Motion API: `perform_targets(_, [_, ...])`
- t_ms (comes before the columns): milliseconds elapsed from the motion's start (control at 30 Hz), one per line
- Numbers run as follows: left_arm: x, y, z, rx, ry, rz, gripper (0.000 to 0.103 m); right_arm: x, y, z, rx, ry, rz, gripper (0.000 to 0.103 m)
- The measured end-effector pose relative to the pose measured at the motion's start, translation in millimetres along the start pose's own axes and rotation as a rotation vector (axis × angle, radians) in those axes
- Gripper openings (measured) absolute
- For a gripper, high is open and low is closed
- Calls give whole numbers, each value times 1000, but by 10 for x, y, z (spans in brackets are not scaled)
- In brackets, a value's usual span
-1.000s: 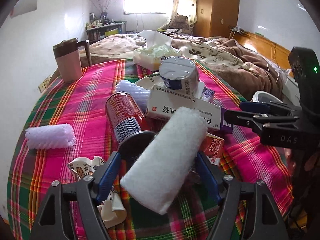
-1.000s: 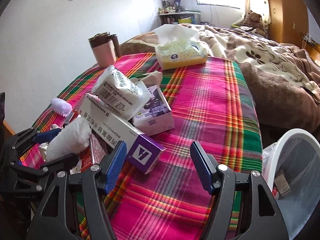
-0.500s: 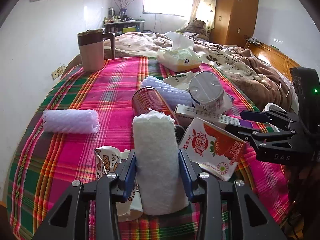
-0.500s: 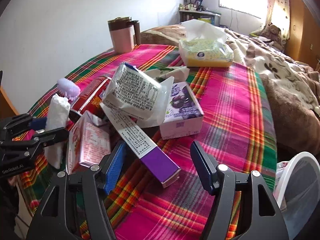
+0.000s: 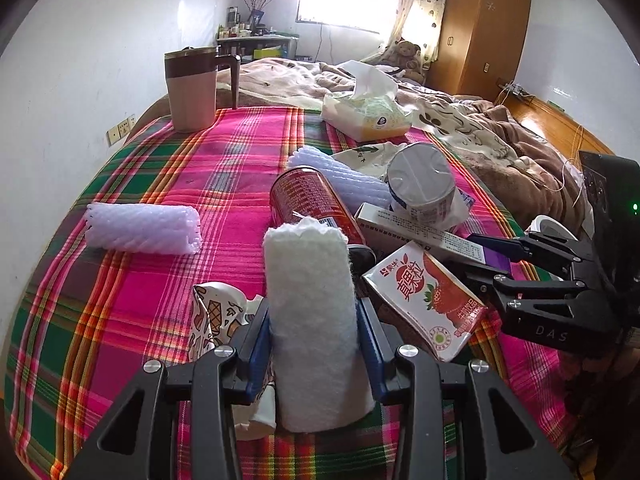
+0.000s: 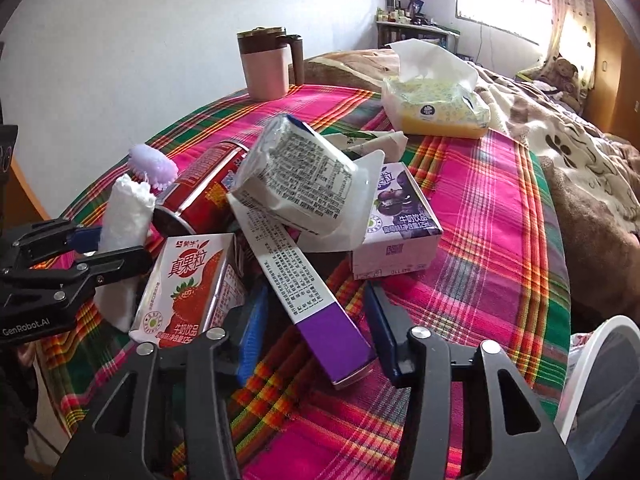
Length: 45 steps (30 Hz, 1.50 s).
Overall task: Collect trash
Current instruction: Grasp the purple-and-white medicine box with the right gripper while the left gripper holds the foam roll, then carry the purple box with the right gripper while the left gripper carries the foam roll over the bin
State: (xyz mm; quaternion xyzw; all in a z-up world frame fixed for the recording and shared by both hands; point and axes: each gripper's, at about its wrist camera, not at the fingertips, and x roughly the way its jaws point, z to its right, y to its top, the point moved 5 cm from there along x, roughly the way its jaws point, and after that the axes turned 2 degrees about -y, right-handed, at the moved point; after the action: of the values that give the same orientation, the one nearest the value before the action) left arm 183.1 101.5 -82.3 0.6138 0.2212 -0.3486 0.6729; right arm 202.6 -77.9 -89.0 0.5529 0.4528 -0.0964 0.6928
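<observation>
My left gripper (image 5: 314, 320) is shut on a white foam roll (image 5: 312, 304), which also shows at the left of the right wrist view (image 6: 124, 224). Beside it lie a red can (image 5: 308, 200), a strawberry milk carton (image 5: 428, 300), a long white and purple box (image 6: 308, 292), a foil-lidded cup (image 5: 422, 188) and a crumpled wrapper (image 5: 212, 312). My right gripper (image 6: 314, 328) is open, its blue fingers either side of the purple end of the long box. A grape milk carton (image 6: 400, 220) lies behind.
A plaid cloth covers the table (image 5: 160, 272). A lilac foam net (image 5: 144, 228) lies at the left, a pink mug (image 5: 192, 88) and a tissue pack (image 5: 368, 116) at the back. A white bin (image 6: 600, 384) stands at the right, off the table edge. A bed lies beyond.
My left gripper has shut on the white foam roll and turned it upright. My right gripper has moved forward over the long box, which now lies between its fingers.
</observation>
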Motion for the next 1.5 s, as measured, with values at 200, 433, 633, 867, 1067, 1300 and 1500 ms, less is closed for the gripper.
perform_targets(200, [-22, -6, 44, 1, -1, 3, 41, -31, -30, -73, -21, 4, 9, 25])
perform_targets(433, [-73, -23, 87, 7, 8, 10, 33, -132, -46, -76, -11, 2, 42, 24])
perform_targets(633, [-126, -26, 143, 10, 4, 18, 33, -197, -75, -79, 9, 22, 61, 24])
perform_targets(867, [-242, -23, 224, 13, 0, 41, 33, -344, -119, -49, 43, 38, 93, 24])
perform_targets(1067, [-374, -3, 354, 26, -9, 63, 33, -516, -158, -8, 62, 42, 125, 24])
perform_targets(1300, [-457, 37, 584, 55, -31, 80, 33, -726, -237, 146, 106, 28, 162, 24])
perform_targets(1500, [-489, 96, 861, 81, -67, 97, 33, -928, -299, 337, 139, -32, 191, 24])
